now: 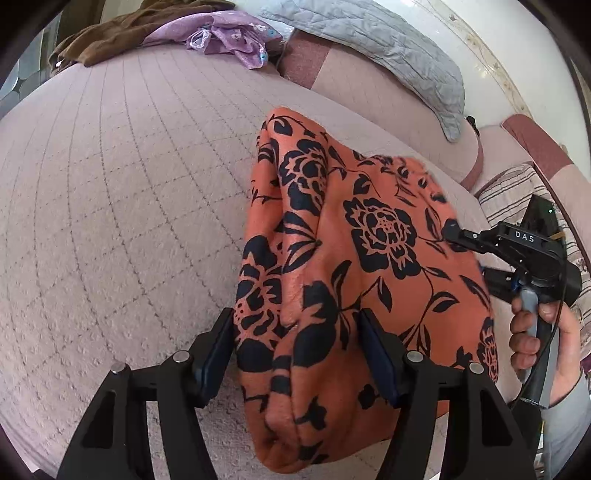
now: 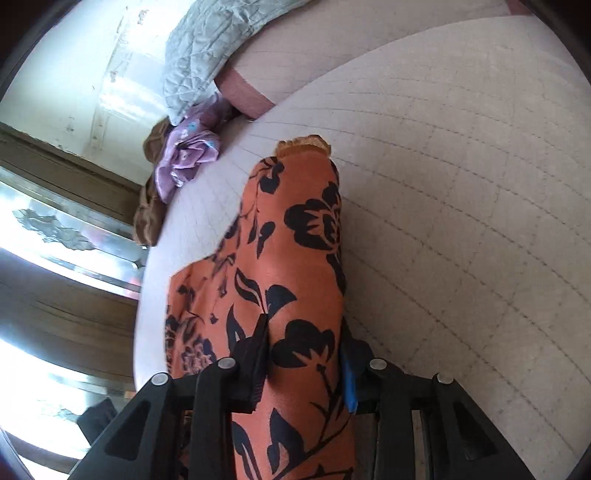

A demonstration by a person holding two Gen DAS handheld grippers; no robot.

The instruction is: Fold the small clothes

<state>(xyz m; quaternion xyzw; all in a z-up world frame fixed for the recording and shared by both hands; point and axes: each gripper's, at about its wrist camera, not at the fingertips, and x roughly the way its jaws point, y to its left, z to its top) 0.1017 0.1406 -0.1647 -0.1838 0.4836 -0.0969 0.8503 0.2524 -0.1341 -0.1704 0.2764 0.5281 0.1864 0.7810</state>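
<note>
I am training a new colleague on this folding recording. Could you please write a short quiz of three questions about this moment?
1. True or false: both hand-held grippers grip the orange floral garment.
2. What lies nearest the purple garment? A) brown cloth B) a book C) a shoe
3. Fill in: the bed is covered by a pink ____ bedspread.

Key:
1. True: left hand-held gripper and right hand-held gripper are both shut on it.
2. A, the brown cloth.
3. quilted

Garment (image 1: 354,266) hangs over bed (image 1: 110,221), between left gripper (image 1: 295,350) and right gripper (image 2: 304,354) fingers. Clothes pile (image 1: 221,40) at far bed edge, quilt (image 1: 388,48) right of it.
</note>
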